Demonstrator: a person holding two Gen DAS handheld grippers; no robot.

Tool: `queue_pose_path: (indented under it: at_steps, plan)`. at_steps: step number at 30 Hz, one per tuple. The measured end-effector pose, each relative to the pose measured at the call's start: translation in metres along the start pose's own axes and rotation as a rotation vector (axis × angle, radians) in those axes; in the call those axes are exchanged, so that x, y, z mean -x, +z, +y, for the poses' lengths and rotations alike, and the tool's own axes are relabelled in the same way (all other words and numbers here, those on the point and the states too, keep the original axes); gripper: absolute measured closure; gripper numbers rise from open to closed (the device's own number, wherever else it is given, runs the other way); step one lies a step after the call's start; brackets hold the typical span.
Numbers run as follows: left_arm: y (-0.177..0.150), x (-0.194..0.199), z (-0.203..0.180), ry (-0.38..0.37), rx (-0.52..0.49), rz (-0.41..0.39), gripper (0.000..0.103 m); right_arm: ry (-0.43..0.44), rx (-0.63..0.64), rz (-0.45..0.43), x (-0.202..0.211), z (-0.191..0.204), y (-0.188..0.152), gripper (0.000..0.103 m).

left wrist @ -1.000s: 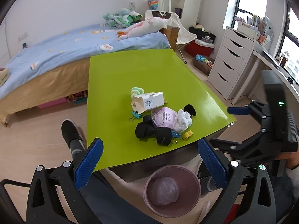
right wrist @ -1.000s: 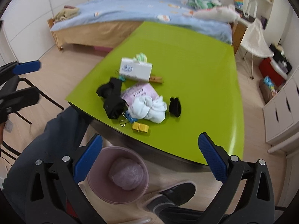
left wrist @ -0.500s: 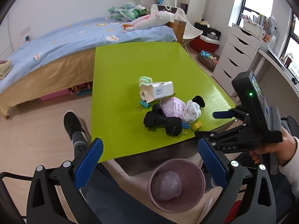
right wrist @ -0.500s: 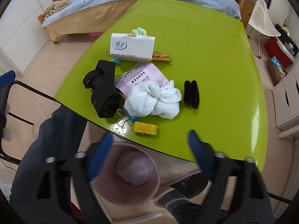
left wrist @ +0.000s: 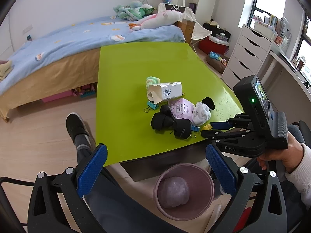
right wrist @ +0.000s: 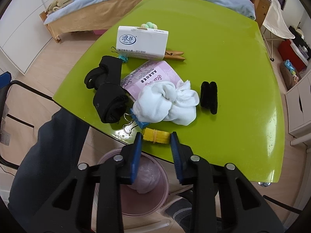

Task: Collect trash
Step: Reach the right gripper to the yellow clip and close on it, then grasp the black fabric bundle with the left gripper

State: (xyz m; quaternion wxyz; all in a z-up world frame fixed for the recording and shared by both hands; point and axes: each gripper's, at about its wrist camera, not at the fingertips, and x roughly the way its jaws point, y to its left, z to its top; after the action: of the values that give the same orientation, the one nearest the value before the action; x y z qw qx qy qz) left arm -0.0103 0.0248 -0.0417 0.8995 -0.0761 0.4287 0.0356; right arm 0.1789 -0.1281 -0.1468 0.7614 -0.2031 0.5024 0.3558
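1. Right claw (right wrist: pixel 156 135) has dropped from above the bin to the near edge of the surface (right wrist: pixel 233 62); its fingers have narrowed and now bracket the yellow bundle (right wrist: pixel 155 135), apparently just touching, not yet clamped.
2. Left claw (left wrist: pixel 155 167) hangs wide open and empty, back from the surface.
3. Pink bin (left wrist: pixel 183 191) sits below that edge, likely for a short drop.
4. Socks, boxes and clips lie just beyond.

My right gripper (right wrist: pixel 156 136) straddles the yellow bundle (right wrist: pixel 155 135); a blue binder clip (right wrist: pixel 136 124) and white cloth (right wrist: pixel 167 104) crowd just behind, perhaps touching. Bare green table (right wrist: pixel 233 62) lies rightward.
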Motion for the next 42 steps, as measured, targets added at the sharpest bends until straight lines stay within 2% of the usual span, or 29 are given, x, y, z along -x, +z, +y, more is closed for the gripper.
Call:
queue_pose_path:
  at_steps: [6, 14, 26, 35, 36, 37, 39, 42]
  plan:
    - [0.0, -0.003, -0.002, -0.001, -0.007, 0.005, 0.006, 0.012, -0.007, -0.03, 0.01, -0.002, -0.003, 0.074]
    - [0.009, -0.017, -0.009, -0.011, -0.036, 0.034, 0.006, 0.041, -0.041, -0.082, 0.046, -0.012, -0.009, 0.074]
    - [0.026, -0.069, -0.018, -0.054, -0.096, 0.164, 0.006, 0.046, -0.064, -0.101, 0.064, -0.021, -0.021, 0.074]
    - [0.025, -0.101, -0.032, -0.08, -0.083, 0.238, 0.006, 0.047, -0.085, -0.096, 0.063, -0.028, -0.024, 0.074]
    - [0.024, -0.103, -0.034, -0.086, -0.08, 0.241, 0.009, 0.047, -0.086, -0.097, 0.063, -0.028, -0.024, 0.074]
    - [0.024, -0.105, -0.034, -0.097, -0.075, 0.245, 0.018, 0.047, -0.087, -0.097, 0.062, -0.028, -0.024, 0.074]
    - [0.024, -0.11, -0.035, -0.115, -0.055, 0.259, 0.029, 0.048, -0.088, -0.097, 0.062, -0.029, -0.024, 0.074]
    - [0.021, -0.112, -0.036, -0.121, -0.043, 0.257, 0.032, 0.051, -0.09, -0.095, 0.061, -0.029, -0.025, 0.074]
